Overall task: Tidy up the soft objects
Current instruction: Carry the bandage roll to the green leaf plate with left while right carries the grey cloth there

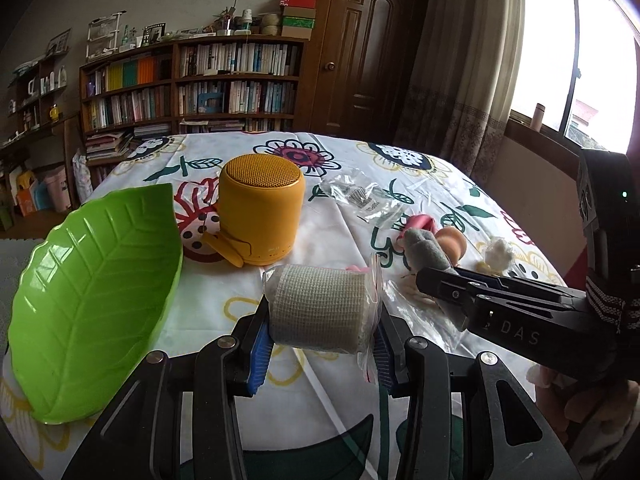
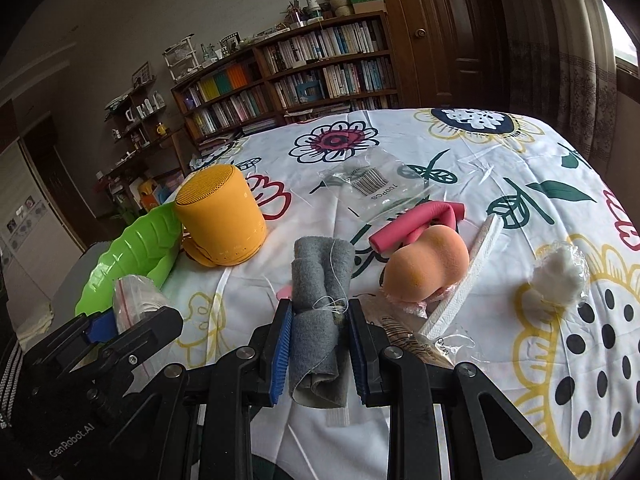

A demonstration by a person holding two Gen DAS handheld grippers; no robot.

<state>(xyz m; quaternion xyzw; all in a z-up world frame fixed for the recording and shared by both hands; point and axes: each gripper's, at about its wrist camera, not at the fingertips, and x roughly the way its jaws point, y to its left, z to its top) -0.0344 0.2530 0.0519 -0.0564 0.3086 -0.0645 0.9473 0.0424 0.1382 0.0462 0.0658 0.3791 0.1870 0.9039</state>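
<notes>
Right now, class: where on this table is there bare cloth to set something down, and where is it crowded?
Free: the far cloth behind the yellow speaker and the clear bag, toward the flower prints. The green leaf dish is empty too. Crowded: the near right, where pink foam, the orange sponge and the cotton ball cluster.

A green leaf-shaped dish (image 1: 88, 292), a yellow speaker (image 1: 260, 212), a grey felt roll (image 2: 320, 304), a beige bandage roll (image 1: 320, 308) and a flower-patterned white tablecloth (image 2: 500, 184) are seen.
</notes>
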